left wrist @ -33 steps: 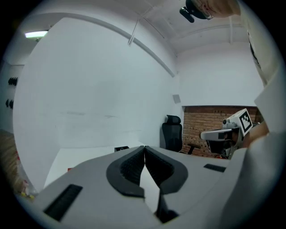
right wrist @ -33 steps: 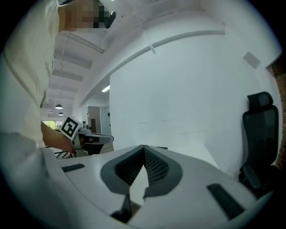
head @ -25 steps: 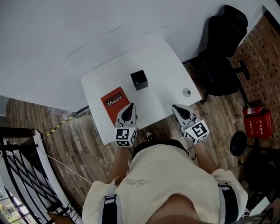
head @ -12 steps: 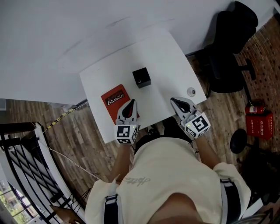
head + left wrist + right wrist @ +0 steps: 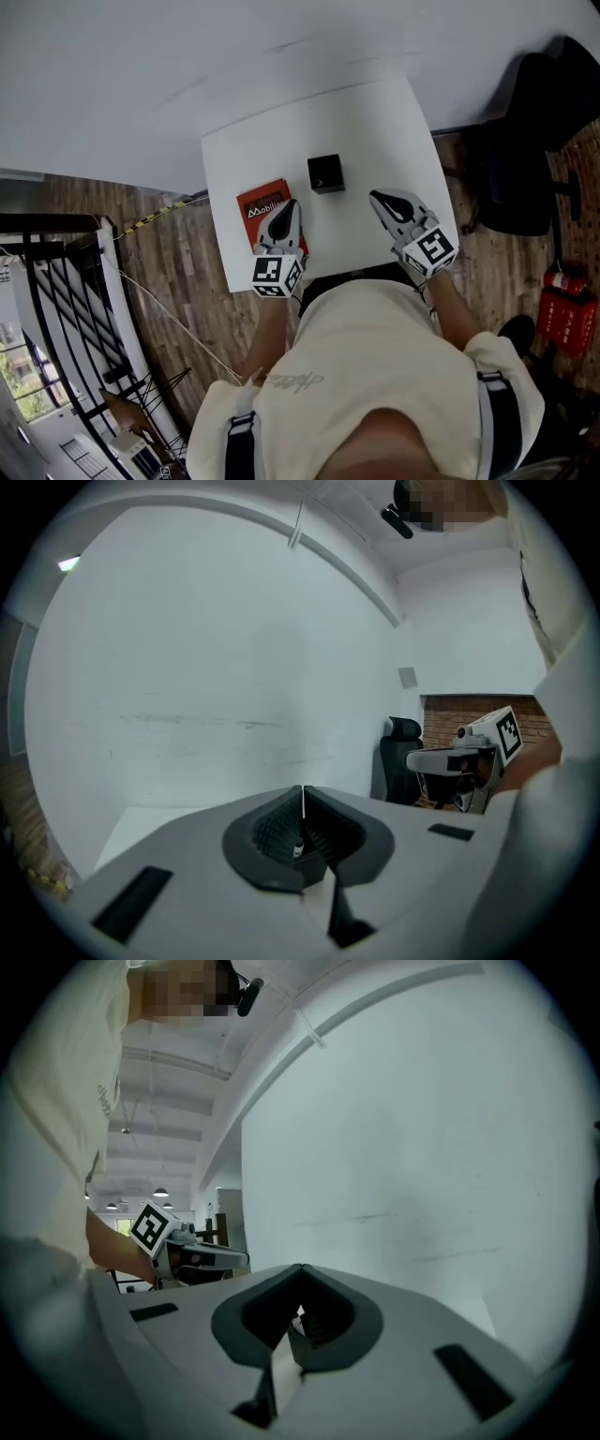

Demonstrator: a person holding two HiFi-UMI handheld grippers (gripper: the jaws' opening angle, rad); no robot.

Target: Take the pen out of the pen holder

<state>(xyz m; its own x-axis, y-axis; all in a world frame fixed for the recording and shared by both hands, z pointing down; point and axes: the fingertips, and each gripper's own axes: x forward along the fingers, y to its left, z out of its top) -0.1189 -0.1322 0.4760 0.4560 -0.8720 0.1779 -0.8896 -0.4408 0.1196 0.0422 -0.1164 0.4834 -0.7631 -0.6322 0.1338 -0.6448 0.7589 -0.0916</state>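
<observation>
A small black cube-shaped pen holder (image 5: 325, 173) stands mid-table on the white table (image 5: 375, 122); I cannot make out a pen in it. My left gripper (image 5: 292, 208) hovers over the red book, near-left of the holder, with its jaws shut on nothing. My right gripper (image 5: 379, 199) is near-right of the holder, jaws also together and empty. In the left gripper view the left gripper (image 5: 303, 789) faces the white wall, its tips touching. The right gripper view shows the right gripper (image 5: 301, 1267) with its tips met too. The holder is hidden in both gripper views.
A red book (image 5: 265, 211) lies on the table's near left, partly under the left gripper. A black office chair (image 5: 525, 159) stands right of the table, a red fire extinguisher (image 5: 565, 314) on the floor beyond. Black railings (image 5: 56, 300) run along the left.
Both grippers have moved forward over the table's near part, closer to the holder. The head view has shifted, so the table sits further right. Jaws stayed shut.
</observation>
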